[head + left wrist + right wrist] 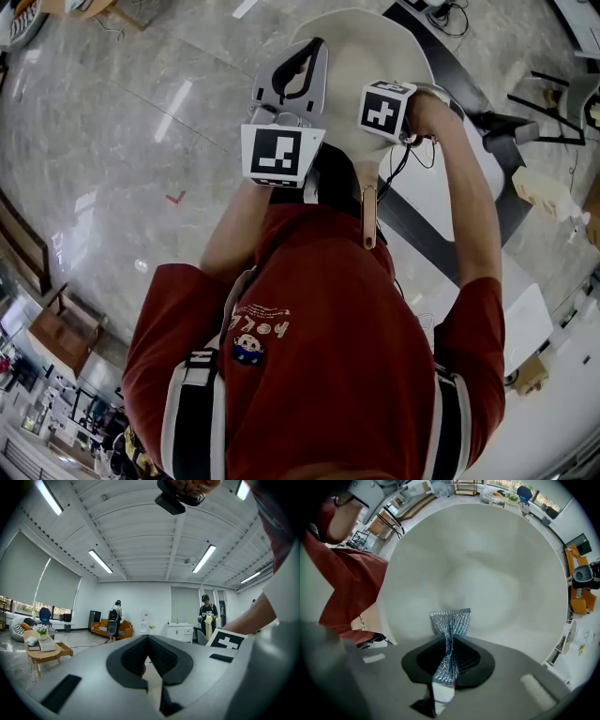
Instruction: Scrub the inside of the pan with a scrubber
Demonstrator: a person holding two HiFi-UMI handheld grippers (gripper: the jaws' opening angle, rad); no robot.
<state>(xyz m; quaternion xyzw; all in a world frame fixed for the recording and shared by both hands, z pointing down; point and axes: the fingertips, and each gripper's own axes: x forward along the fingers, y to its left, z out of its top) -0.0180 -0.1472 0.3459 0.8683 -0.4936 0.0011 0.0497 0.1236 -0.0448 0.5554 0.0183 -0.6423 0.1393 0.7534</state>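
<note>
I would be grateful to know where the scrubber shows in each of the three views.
Head view: not visible; only the pan shows, upper centre.
Left gripper view: not in it.
Right gripper view: lower centre, the scrubber pinched in the right gripper, before the pan's inside.
Shared landmark: the pan's cream inside, in head and right gripper views.

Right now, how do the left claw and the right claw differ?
The right claw is shut on the glittery scrubber; the left claw is shut tip to tip with no scrubber in it. The right claw faces the cream inside of the pan; the left claw faces out across the room. Both have grey bodies and black pads.
</note>
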